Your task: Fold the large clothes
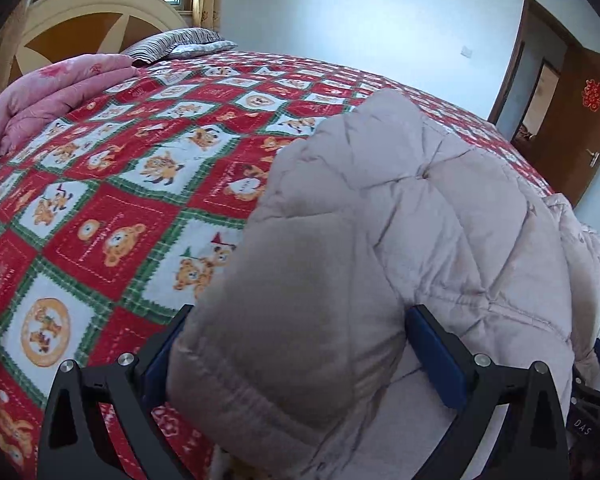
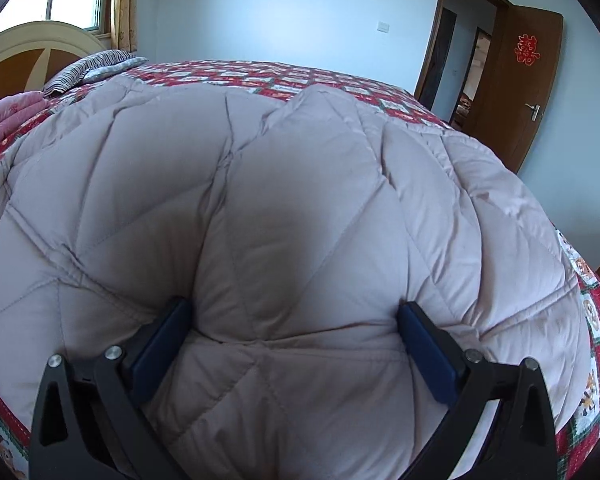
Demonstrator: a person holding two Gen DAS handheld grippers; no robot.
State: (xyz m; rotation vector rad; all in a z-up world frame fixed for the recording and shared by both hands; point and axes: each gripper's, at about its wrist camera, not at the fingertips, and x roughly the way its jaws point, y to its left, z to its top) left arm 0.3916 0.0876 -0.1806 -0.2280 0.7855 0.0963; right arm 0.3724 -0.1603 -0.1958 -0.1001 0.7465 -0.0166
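The left gripper has its jaws spread wide around a bulging fold of the beige quilted coat, pads touching the fabric on both sides. The coat lies on the red teddy-bear bedspread, near the bed's near edge. The right gripper likewise straddles a puffed section of coat, jaws wide, pads pressed against it

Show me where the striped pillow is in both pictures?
Left wrist view: the striped pillow is near the top left, at the head of the bed, just right of the pink folded blanket.
Right wrist view: the striped pillow sits at the upper left edge, beyond the puffy beige coat.
Shared landmark: the brown door with the red paper sign, on the right in both.
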